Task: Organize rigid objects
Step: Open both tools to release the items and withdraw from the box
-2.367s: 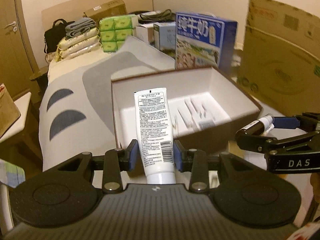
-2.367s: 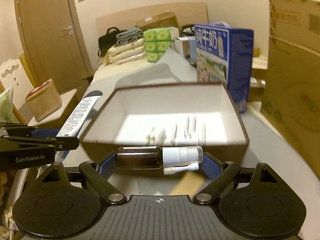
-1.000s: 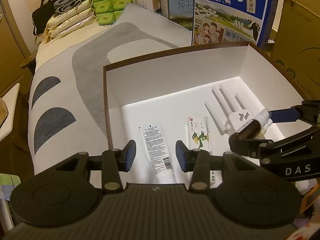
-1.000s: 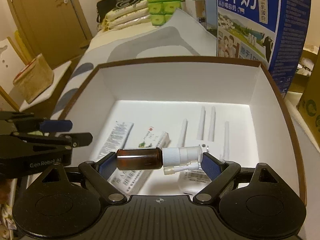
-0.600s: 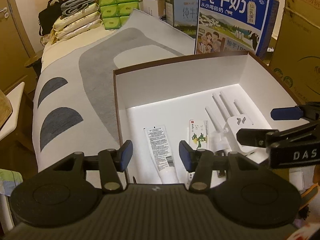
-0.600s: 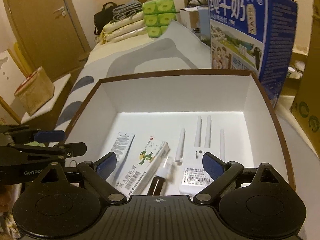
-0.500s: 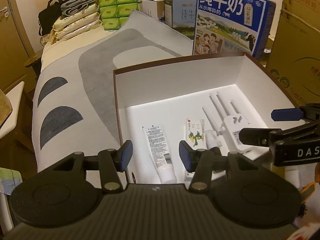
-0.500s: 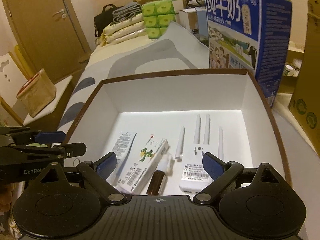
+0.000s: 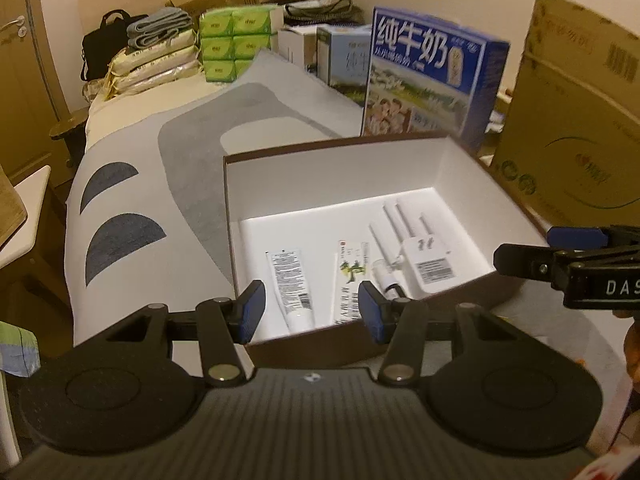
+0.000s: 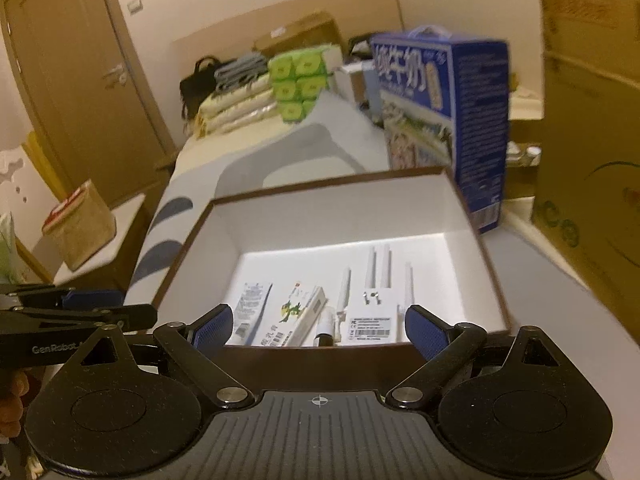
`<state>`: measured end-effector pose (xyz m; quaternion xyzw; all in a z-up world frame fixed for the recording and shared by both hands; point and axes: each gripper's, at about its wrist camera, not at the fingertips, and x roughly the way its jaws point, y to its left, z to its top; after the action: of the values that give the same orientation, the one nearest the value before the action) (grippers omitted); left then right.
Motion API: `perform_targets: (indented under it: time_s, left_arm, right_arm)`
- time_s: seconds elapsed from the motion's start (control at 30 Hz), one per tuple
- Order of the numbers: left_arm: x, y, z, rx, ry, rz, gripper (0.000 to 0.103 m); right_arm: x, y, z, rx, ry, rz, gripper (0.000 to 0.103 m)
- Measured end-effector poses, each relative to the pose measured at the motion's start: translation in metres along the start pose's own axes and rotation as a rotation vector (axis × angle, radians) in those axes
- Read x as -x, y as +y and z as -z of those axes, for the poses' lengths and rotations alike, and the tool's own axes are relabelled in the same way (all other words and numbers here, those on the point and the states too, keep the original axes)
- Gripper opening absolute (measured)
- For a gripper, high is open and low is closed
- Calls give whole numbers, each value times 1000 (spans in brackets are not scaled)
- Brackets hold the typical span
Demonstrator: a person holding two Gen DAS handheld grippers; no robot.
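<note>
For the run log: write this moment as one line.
left gripper: open, empty | right gripper: open, empty | box: tube, carton, spray bottle, router

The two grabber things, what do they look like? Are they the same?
Almost twins. The left gripper and the right gripper are both black, with thin jointed arms, silver pivot bolts, two round discs on a ribbed body, and blue pads on the fingers. White lettering differs: the left one reads "GenRobot", the right one shows "DAS". No cables or sleeves show.

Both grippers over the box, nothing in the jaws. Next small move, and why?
Probably lift both clear and go for more items. The left gripper and right gripper are open and empty; the tube, carton, spray bottle and router lie in the box.
</note>
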<state>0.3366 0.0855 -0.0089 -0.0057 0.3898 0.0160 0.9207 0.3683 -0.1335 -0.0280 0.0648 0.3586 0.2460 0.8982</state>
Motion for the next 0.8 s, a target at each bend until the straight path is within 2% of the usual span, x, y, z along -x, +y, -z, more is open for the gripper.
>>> perform_targets:
  time_s: [0.4, 0.8]
  left_arm:
    - [76, -18, 35, -2, -48, 44, 47]
    - [123, -32, 81, -9, -59, 69, 47]
  right_arm:
    - [80, 8, 29, -39, -86, -38, 90]
    - [135, 12, 71, -82, -115, -45, 90]
